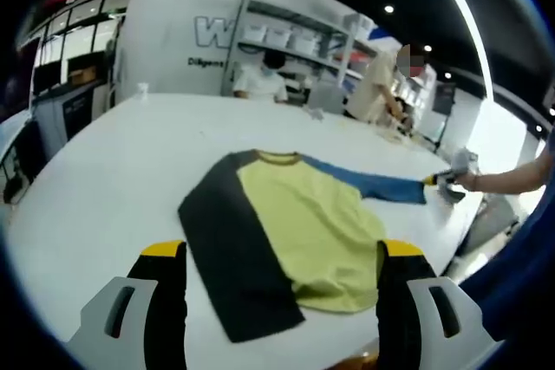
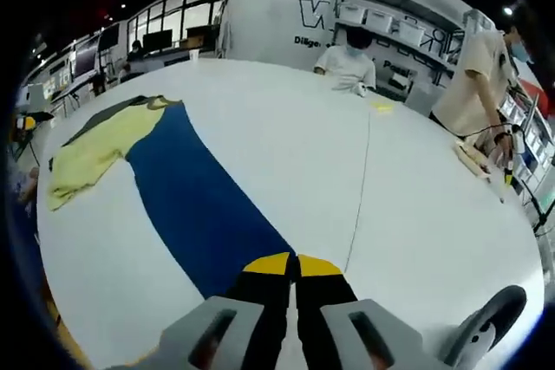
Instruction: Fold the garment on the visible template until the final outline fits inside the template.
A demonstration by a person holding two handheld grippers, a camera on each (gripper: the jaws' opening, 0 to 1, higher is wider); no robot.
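The right gripper (image 2: 286,268) has its jaws clamped on the cuff of the blue sleeve (image 2: 195,205), which stretches away ahead of them across the white desk (image 2: 364,171). If that pinch is shallow, the cuff may slip out mid-fold. The left gripper (image 1: 282,253) hangs above the desk with jaws apart, holding nothing; just beyond them lies the shirt (image 1: 303,231), yellow body flat, dark sleeve to their left. No template outline is discernible. Pulling the sleeve hard could drag the whole shirt askew.

Two gripper cameras, one shirt

Left gripper view stood back facing the yellow, black and blue long-sleeved shirt (image 1: 295,231); right gripper view looked close along its blue sleeve (image 2: 199,205).
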